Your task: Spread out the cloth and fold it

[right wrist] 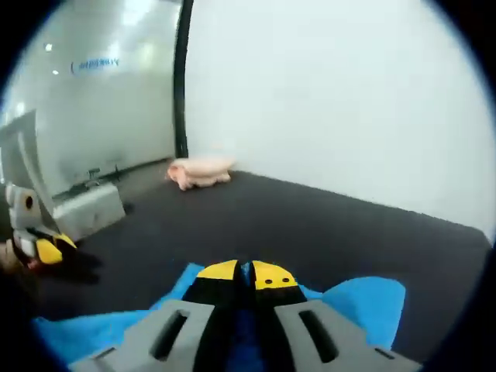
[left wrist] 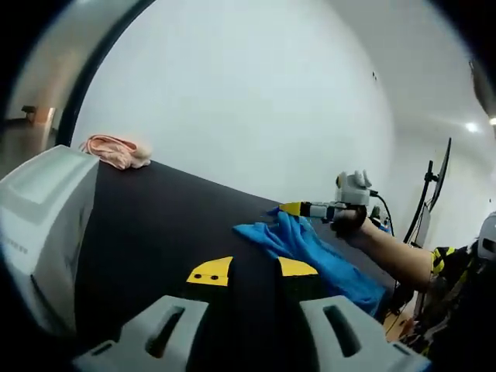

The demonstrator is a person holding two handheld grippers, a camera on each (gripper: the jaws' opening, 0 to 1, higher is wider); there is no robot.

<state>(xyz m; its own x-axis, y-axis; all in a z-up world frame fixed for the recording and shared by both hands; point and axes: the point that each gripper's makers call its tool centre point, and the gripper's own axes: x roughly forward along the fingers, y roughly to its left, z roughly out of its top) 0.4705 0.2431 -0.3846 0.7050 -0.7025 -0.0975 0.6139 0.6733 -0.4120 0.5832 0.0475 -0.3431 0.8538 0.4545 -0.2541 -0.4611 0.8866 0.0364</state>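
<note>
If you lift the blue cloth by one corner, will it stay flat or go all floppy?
Probably floppy: the blue cloth lies rumpled in soft folds on the black table. It looks thin, so likely light. The right gripper, jaws together over it, would likely drag the rest along, bunching it rather than sliding it flat.

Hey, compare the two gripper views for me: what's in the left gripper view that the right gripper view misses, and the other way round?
Left gripper view alone: a person's forearm reaching in from the right, a dark stand near the wall, and the left tongs with yellow tips parted over bare black table.

Right gripper view alone: a glass wall with faint lettering, and the right tongs with tips together over the blue cloth.

Both: the blue cloth, the black table, the pink cloth at the far edge, the white box, the white wall, and the other tongs.
</note>
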